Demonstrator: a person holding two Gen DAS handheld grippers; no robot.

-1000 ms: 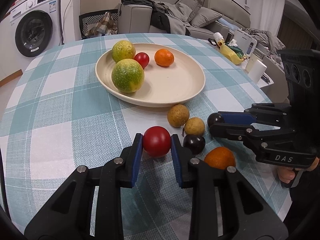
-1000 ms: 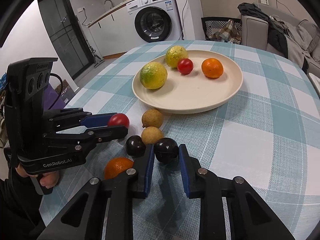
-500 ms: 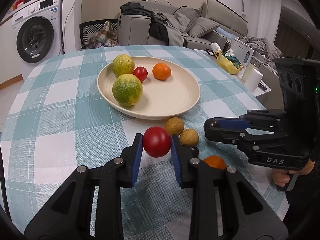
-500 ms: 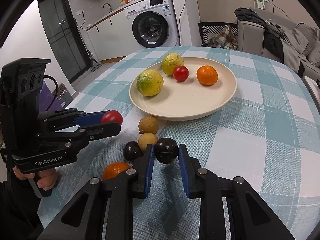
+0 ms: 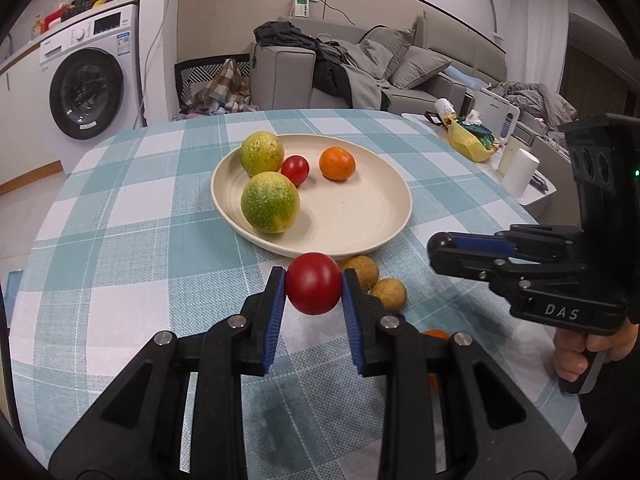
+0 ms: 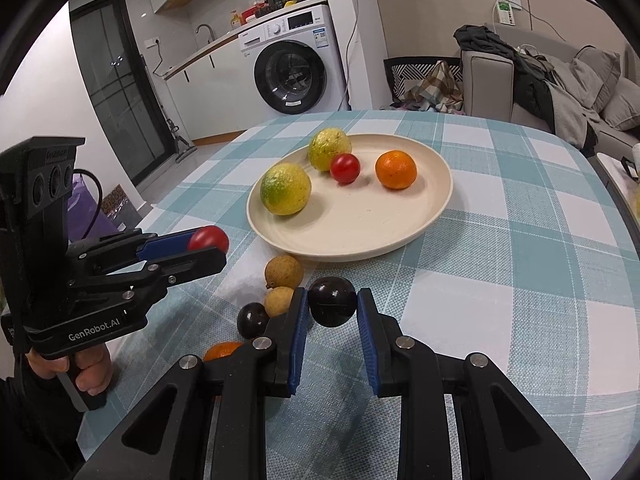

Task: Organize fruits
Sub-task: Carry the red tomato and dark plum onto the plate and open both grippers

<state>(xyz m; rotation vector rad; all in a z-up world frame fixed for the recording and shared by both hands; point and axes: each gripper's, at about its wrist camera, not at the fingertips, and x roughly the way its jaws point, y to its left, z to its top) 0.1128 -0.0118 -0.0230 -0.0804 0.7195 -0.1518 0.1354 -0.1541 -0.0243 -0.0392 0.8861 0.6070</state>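
My left gripper [image 5: 313, 284] is shut on a red tomato [image 5: 313, 283], held above the cloth just short of the cream plate [image 5: 360, 216]. My right gripper [image 6: 332, 307] is shut on a dark plum [image 6: 332, 306], also lifted off the table. The plate [image 6: 400, 224] holds two green-yellow citrus fruits [image 6: 285, 189], a small red tomato [image 6: 345, 168] and an orange [image 6: 395, 169]. On the cloth lie two brown longans [image 6: 284, 271], another dark plum [image 6: 252, 319] and an orange [image 6: 222, 350], partly hidden behind my right fingers.
The round table [image 5: 120, 216] has a teal checked cloth. A side table with a roll of tissue [image 5: 520, 172] and a yellow bag [image 5: 468, 142] stands at its right. A washing machine [image 5: 86, 76] and a grey sofa [image 5: 360, 68] stand beyond.
Both grippers have lifted their fruits off the cloth and tilted up, so the plate and loose fruits now sit lower and nearer in both views.
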